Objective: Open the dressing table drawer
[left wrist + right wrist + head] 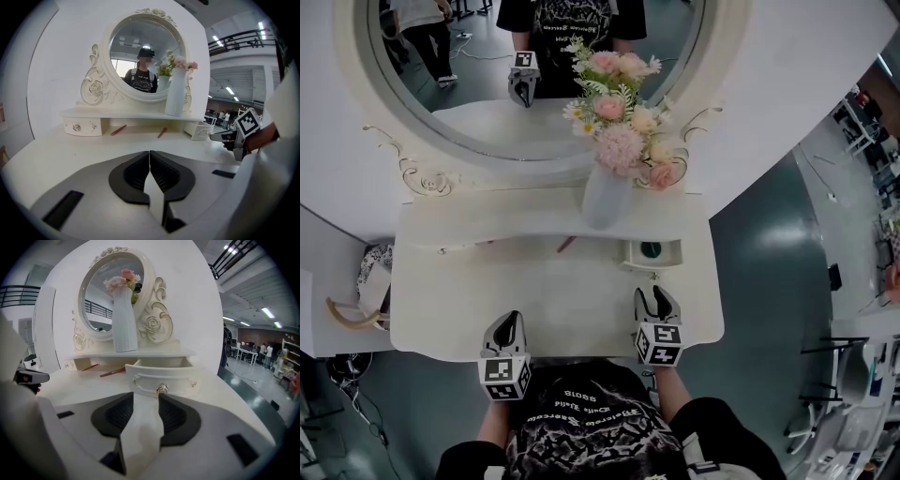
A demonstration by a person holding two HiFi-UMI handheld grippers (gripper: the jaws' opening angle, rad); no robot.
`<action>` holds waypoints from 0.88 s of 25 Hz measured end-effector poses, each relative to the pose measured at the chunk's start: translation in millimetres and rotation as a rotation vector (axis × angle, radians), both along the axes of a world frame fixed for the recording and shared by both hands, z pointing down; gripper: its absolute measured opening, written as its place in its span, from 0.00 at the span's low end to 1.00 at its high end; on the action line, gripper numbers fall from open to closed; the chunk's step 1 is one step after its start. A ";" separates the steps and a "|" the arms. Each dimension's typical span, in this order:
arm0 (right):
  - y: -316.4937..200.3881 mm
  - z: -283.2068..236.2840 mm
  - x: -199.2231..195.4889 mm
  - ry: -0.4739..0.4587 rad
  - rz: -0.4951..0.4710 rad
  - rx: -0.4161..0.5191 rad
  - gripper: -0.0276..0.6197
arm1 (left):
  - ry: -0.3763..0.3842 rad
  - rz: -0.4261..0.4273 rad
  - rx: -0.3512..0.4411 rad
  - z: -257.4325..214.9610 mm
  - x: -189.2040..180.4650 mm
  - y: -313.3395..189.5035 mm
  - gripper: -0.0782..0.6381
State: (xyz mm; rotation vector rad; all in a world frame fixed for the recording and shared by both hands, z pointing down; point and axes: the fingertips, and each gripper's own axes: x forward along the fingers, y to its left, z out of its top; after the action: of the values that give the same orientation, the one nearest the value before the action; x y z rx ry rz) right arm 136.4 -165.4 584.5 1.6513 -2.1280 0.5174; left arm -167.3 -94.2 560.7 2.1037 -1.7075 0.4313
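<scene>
1. Drawer (164, 377) stood pulled out, lower than the vase (124, 322) and to its right.
2. Right claw (146, 401) gaped empty, well in front of the vase; left claw (149, 159) was closed, empty.
3. Probably best: withdraw straight, without nudging it shut.

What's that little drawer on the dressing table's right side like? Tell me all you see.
The drawer is small and cream-white, seemingly painted wood, with a curved moulded front and a shiny round knob at its middle. It stands pulled out from under the shelf, level. Seen from above, something dark and round lies inside. Nothing grips it: the right gripper holds its jaws apart just short of the knob.
</scene>
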 end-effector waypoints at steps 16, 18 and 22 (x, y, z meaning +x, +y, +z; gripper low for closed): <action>23.4 -5.4 -68.0 -0.049 -0.173 -0.001 0.29 | 0.010 0.031 -0.006 2.6 5.7 3.9 0.13; 26.7 -6.0 -79.1 -0.054 -0.205 -0.002 0.29 | 0.012 0.037 -0.006 2.4 6.6 3.6 0.13; 34.3 -5.0 -100.1 -0.051 -0.267 -0.009 0.25 | 0.010 0.054 -0.006 2.6 7.8 2.7 0.13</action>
State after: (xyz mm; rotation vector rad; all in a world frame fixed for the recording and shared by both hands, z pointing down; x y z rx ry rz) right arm 36.3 -131.1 579.5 1.3331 -2.3322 0.4879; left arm -159.5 -91.5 563.3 2.1485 -1.6449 0.4412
